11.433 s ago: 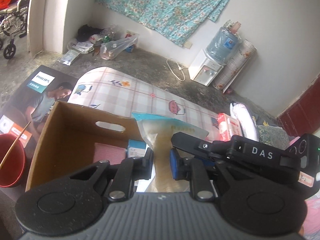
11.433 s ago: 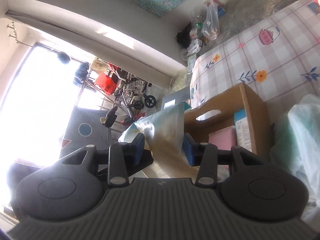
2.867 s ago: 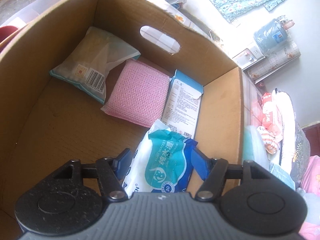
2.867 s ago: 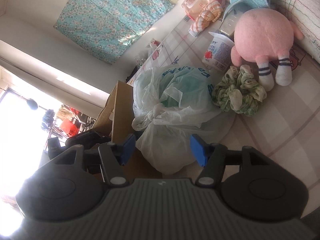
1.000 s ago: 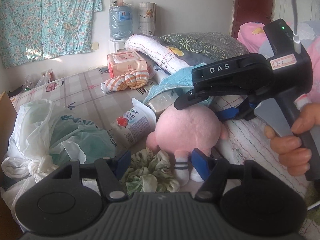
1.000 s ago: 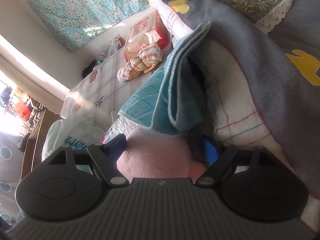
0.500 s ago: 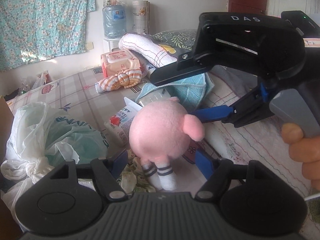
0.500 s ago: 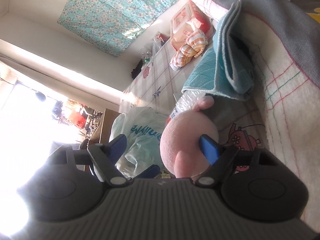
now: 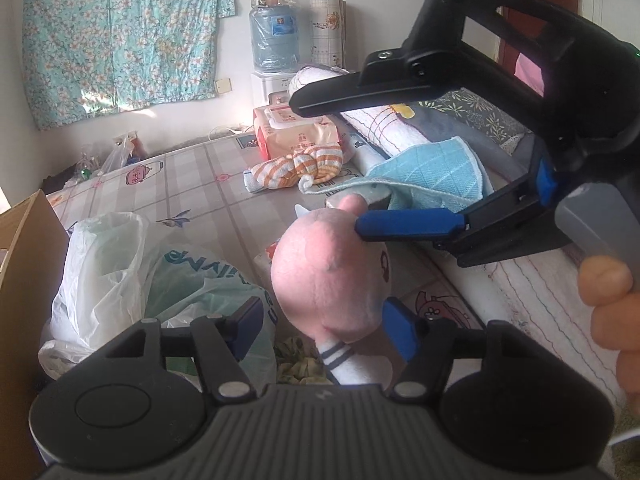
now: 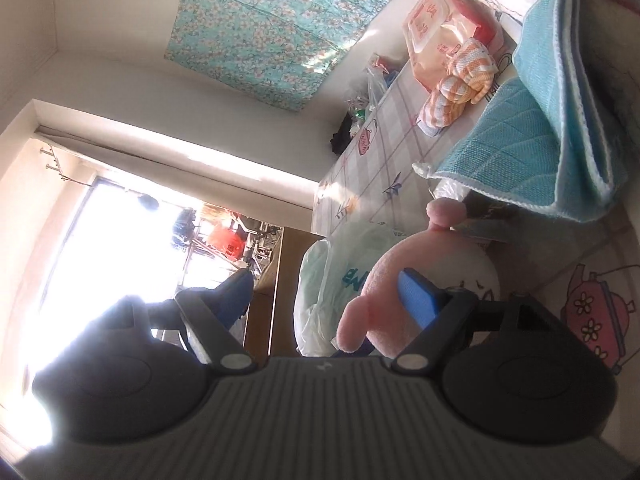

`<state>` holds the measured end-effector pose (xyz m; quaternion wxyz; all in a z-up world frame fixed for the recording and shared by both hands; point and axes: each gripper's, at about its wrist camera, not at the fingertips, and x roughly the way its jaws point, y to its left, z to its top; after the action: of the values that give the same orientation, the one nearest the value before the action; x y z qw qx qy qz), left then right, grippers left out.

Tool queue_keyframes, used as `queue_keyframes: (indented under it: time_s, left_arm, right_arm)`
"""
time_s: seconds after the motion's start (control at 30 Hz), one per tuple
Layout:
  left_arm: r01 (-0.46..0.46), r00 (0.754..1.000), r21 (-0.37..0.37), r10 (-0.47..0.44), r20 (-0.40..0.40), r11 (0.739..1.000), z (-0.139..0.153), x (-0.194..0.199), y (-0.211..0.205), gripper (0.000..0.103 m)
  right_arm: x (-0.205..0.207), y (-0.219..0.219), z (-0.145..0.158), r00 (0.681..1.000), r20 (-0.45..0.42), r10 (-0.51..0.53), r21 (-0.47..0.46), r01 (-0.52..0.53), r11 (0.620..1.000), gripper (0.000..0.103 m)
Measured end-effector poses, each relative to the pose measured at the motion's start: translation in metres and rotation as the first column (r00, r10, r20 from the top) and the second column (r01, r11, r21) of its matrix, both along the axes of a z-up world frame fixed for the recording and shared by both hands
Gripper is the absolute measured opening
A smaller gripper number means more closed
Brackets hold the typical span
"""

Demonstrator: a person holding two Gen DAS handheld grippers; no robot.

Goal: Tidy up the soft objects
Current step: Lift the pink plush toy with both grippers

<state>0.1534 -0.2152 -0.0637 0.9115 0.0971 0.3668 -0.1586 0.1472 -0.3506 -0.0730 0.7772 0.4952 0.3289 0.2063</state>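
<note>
A pink plush toy [image 9: 324, 272] with white striped legs stands upright over the checked bed sheet [image 9: 208, 184]. Its lower body is between the jaws of my left gripper [image 9: 324, 330], which are closing. The right pad touches the toy and the left pad is still apart from it. My right gripper [image 10: 328, 292] comes in from the right with its jaws wide. One of its fingers [image 9: 408, 226] lies against the toy's [image 10: 384, 280] upper side. The other finger stands clear of the toy.
A knotted plastic bag [image 9: 120, 264] and a cardboard box [image 9: 24, 264] are on the left. A green scrunchie [image 9: 296, 364] lies under the toy. A blue towel [image 9: 424, 172], striped orange socks [image 9: 304, 164], a wipes pack [image 9: 296, 132] and rolled bedding lie behind. A hand [image 9: 612, 312] holds the right gripper.
The toy went from lying on the bed to upright and nearer my left gripper. The right gripper rolled and swung up beside it. The left jaws widened, then narrowed.
</note>
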Motion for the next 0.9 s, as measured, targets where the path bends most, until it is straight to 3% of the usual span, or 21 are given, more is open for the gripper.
queue_keyframes:
  time_s: [0.13,0.3,0.4,0.53,0.67,0.8,0.9]
  left_arm:
    - [-0.022,1.000,0.020,0.022,-0.008,1.000,-0.002,0.007,0.001,0.063]
    - [-0.035,0.999,-0.007,0.035,-0.028,0.999,-0.001,0.010,0.007,0.063]
    - [-0.034,0.999,-0.004,0.033,-0.028,0.999,-0.001,0.008,0.007,0.063]
    - [-0.043,0.998,-0.029,0.041,-0.051,0.999,-0.001,0.011,0.012,0.062]
    - [-0.056,0.996,-0.064,0.051,-0.075,0.996,-0.001,0.012,0.017,0.058]
    - [-0.070,0.994,-0.084,0.063,-0.086,0.994,-0.001,0.012,0.021,0.055]
    - [-0.066,0.995,-0.096,0.058,-0.082,0.993,0.000,0.011,0.022,0.054]
  right_arm:
    - [0.014,0.007,-0.004,0.999,0.007,0.035,0.033,-0.035,0.999,0.080]
    - [0.019,0.010,0.002,0.998,0.025,0.052,0.014,-0.053,0.999,0.081]
    - [0.010,0.001,0.012,0.999,0.047,-0.002,-0.077,0.006,0.997,0.081]
    - [0.009,-0.006,-0.002,0.997,-0.043,-0.063,-0.188,0.054,0.981,0.081]
    - [0.019,-0.003,-0.036,0.987,-0.146,-0.070,-0.161,0.046,0.986,0.081]
    - [0.028,0.001,-0.062,0.985,-0.169,-0.040,-0.047,0.033,0.998,0.083]
    - [0.027,0.005,-0.062,0.987,-0.159,-0.039,-0.062,0.029,0.998,0.082]
